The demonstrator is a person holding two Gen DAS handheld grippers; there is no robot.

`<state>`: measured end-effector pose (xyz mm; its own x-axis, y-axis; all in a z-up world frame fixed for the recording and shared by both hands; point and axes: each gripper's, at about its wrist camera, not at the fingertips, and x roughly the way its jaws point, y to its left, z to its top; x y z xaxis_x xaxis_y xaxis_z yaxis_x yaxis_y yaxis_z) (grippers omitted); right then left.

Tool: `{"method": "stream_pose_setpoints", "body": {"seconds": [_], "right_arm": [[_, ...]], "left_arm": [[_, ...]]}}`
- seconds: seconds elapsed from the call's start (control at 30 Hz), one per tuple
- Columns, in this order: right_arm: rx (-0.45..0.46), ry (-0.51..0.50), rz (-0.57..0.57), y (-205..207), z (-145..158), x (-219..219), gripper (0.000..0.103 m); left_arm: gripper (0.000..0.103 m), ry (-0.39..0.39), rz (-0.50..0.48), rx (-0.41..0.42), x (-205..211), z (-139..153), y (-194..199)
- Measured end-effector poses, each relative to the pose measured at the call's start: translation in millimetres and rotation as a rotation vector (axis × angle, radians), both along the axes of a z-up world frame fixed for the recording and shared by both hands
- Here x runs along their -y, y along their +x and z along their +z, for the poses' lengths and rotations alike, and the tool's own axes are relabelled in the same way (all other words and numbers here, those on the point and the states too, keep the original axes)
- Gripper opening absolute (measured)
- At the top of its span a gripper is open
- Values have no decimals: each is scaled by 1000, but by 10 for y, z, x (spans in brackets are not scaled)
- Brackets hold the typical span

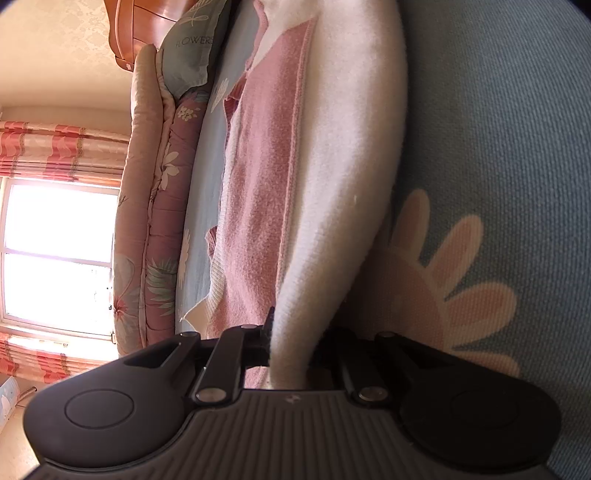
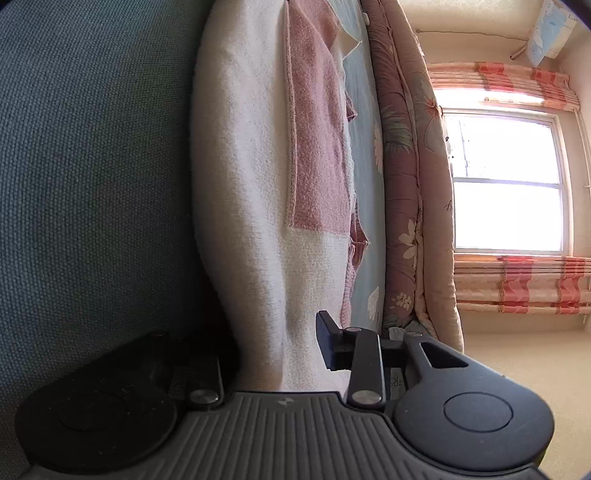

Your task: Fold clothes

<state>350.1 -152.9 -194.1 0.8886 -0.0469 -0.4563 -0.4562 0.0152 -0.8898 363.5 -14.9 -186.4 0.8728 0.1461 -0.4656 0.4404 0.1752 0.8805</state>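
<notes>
Left hand-held gripper (image 1: 291,347): black, two-finger, rolled sideways; jaws closed narrow on a bunched white edge of the knit sweater, fabric running btwn the fingers and back to the gripper body.

Right hand-held gripper (image 2: 280,347): same type, also rolled sideways. White fabric passes btwn its fingers; one black finger (image 2: 327,339) stands clear beside the cloth, the other sits in shadow behind it. Cannot tell whether the jaws are pressing on the fabric.

Cream-white and dusty-pink fuzzy knit sweater (image 1: 332,166) (image 2: 251,166): lies stretched on the bed, white band nearest both cameras, pink panel w/ raised seam beyond it, ribbed pink hem and a white corner at the far edge. Both grippers meet it along the same white edge, which lifts slightly off the sheet at the left gripper.

Blue-green woven bed sheet w/ peach flower print (image 1: 498,147) (image 2: 92,166): under the sweater, touching it.

Mauve floral quilted comforter (image 1: 162,221) (image 2: 399,184): rolled along the far side of the bed, apart from the sweater.

Grey-blue pillow printed "FLOWERS" (image 1: 192,48): at the comforter's end, next to a wooden headboard (image 1: 136,26).

Bright window (image 1: 59,254) (image 2: 506,181) w/ pink-striped curtains (image 1: 55,151) (image 2: 517,284): past the bed.
</notes>
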Motion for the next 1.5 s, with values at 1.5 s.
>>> {"method": "stream_pose_setpoints", "body": {"seconds": [1.5], "right_arm": [[-126,32,44,-1286,541,57,15]], "left_arm": [[6,34,-103,-75,2,532,-1125]]}}
